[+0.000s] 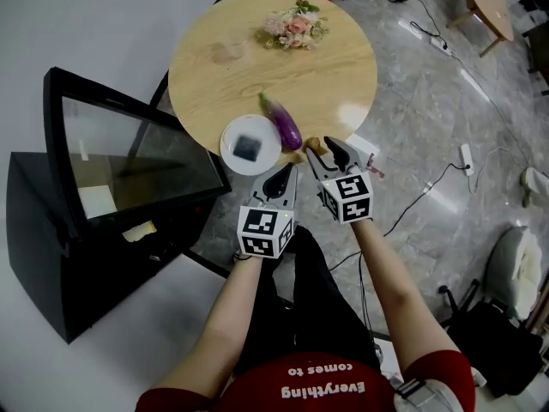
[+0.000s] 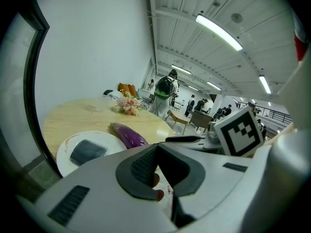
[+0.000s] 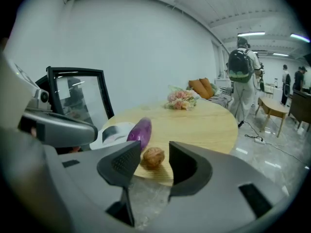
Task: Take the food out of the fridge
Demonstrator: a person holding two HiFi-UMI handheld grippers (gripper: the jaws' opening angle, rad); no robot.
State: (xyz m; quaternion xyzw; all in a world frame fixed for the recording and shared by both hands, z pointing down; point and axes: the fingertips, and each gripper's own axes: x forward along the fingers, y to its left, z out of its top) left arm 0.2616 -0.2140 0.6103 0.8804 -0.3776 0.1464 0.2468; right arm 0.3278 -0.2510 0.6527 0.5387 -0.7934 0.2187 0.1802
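Brown wrinkly nut (image 3: 153,158) on round wooden table's (image 3: 209,125) near edge, 12 o'clock off right gripper's (image 3: 154,148) spread jaws, bare tabletop at 1, left gripper (image 2: 156,147) pinched closed

Round wooden table (image 1: 214,88), white plate (image 1: 230,142) beside purple eggplant (image 1: 281,120), flowers (image 1: 296,26) at far edge — black fridge (image 1: 43,256) left, door open

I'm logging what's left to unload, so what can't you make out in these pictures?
Fridge inside: head view, mostly behind its open glass door and in shadow; any food left is unreadable.
Dark block on the white plate: head and left gripper views, too blurred to name.
Clear glass on the table: head view, too faint to show contents.
Walnut: head view, partly behind the right gripper.
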